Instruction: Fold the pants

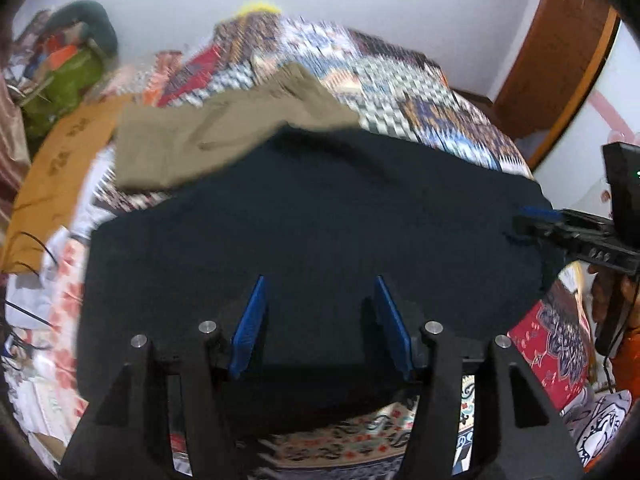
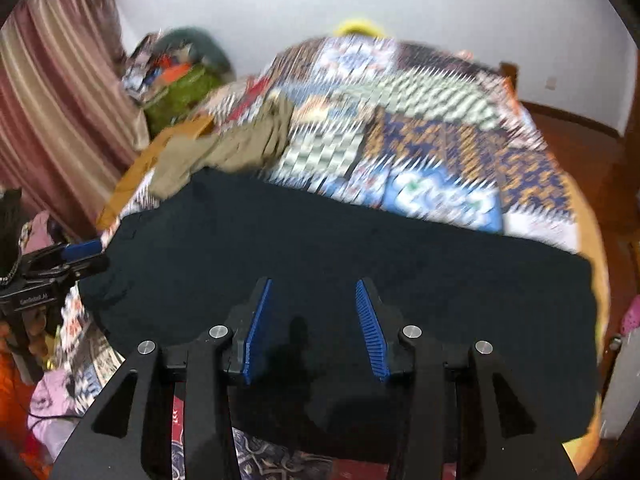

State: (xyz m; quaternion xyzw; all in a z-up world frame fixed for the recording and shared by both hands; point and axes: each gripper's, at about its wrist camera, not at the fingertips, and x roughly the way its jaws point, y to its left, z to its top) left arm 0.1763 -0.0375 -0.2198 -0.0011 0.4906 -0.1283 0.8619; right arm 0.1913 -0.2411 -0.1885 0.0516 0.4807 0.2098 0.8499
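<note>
The dark pants are lying flat on the patterned bedspread, their long axis running side to side; the left gripper and right gripper are hovering over opposite ends, jaws apart and gripping nothing, equally near.

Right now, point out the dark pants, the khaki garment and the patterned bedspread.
dark pants [image 1: 320, 208]: left wrist view, middle of the cloth.
khaki garment [image 1: 224, 124]: left wrist view, its centre.
patterned bedspread [image 2: 432, 136]: right wrist view, bare patch.
</note>
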